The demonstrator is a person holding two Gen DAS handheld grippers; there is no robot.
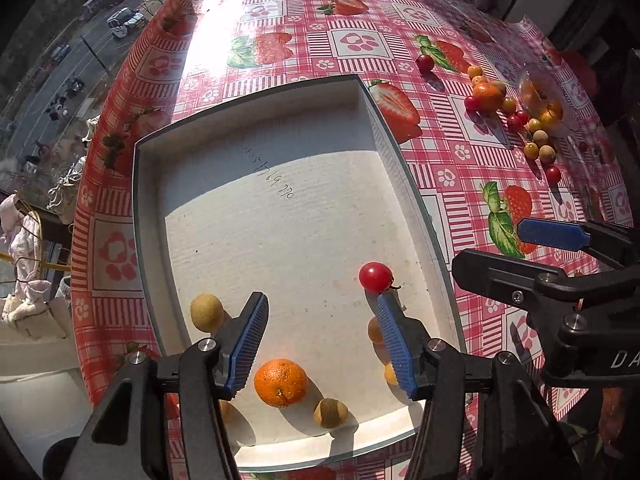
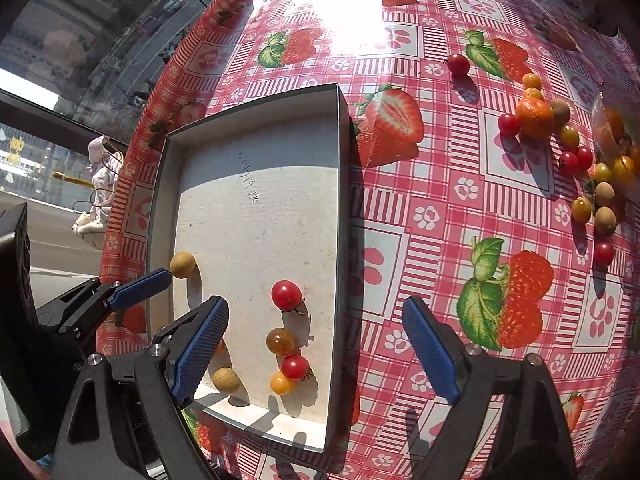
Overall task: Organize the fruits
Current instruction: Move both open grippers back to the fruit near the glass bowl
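Note:
A shallow white box (image 1: 360,92) (image 2: 338,128) lies on the table. In it sit an orange (image 1: 281,382), a red cherry tomato (image 1: 375,277) (image 2: 286,294), longans (image 1: 207,313) (image 2: 183,264) and small yellow tomatoes (image 2: 282,383). My left gripper (image 1: 322,340) is open and empty, low over the box's near end, just above the orange. My right gripper (image 2: 316,350) is open and empty, its jaws astride the box's right wall. A loose pile of fruit (image 1: 520,120) (image 2: 576,160) lies on the table at the far right, with an orange (image 1: 487,96) (image 2: 534,117) in it.
The table wears a red checked strawberry cloth (image 1: 360,40) (image 2: 440,200). A clear plastic bag (image 1: 540,96) (image 2: 612,128) with fruit lies by the pile. A lone red tomato (image 1: 425,63) (image 2: 458,65) sits apart. A window and street lie beyond the left edge.

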